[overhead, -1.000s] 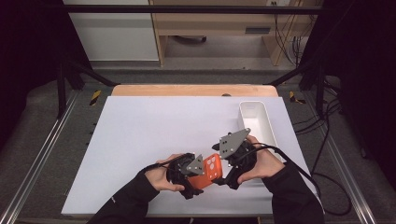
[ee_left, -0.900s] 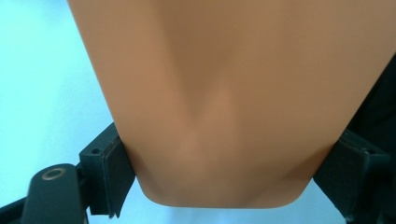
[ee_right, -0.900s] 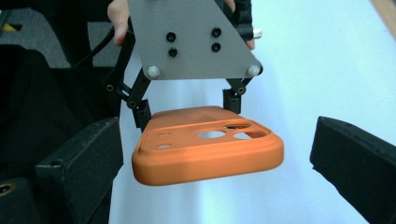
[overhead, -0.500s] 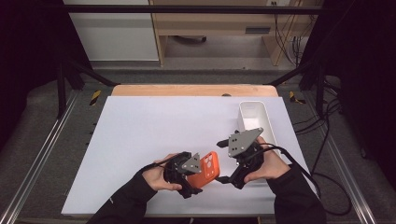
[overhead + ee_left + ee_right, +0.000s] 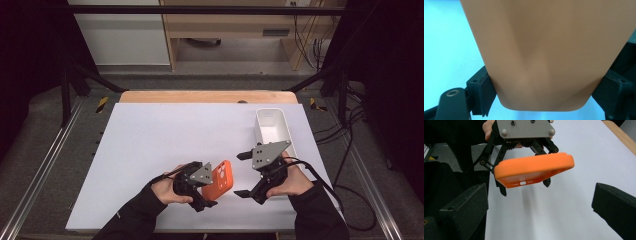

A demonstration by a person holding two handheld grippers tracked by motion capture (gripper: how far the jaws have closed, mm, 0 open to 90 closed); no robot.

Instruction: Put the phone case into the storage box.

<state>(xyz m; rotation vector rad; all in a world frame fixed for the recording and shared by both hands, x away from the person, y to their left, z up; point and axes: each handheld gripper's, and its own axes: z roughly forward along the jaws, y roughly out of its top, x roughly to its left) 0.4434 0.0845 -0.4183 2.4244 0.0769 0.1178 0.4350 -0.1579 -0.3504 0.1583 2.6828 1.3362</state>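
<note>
An orange phone case (image 5: 221,179) is held a little above the white table, near its front edge. My left gripper (image 5: 207,186) is shut on the case's edges, with a pad (image 5: 485,92) pressing on each side of the case (image 5: 544,55). In the right gripper view the case (image 5: 534,168) hangs from the left gripper (image 5: 524,186), its port end facing the camera. My right gripper (image 5: 244,174) stands to the right of the case, apart from it. Its jaws have just been opening and are spread wide over bare table (image 5: 539,205), with nothing between them.
A white rectangular bin (image 5: 257,125) stands at the back right, just beyond the right hand. The white table top (image 5: 150,140) spreads to the left and back. Metal rails run along both sides of the table.
The right gripper has opened its jaws and drawn back to the right, away from the case. The left gripper has kept its hold and stayed in place.
</note>
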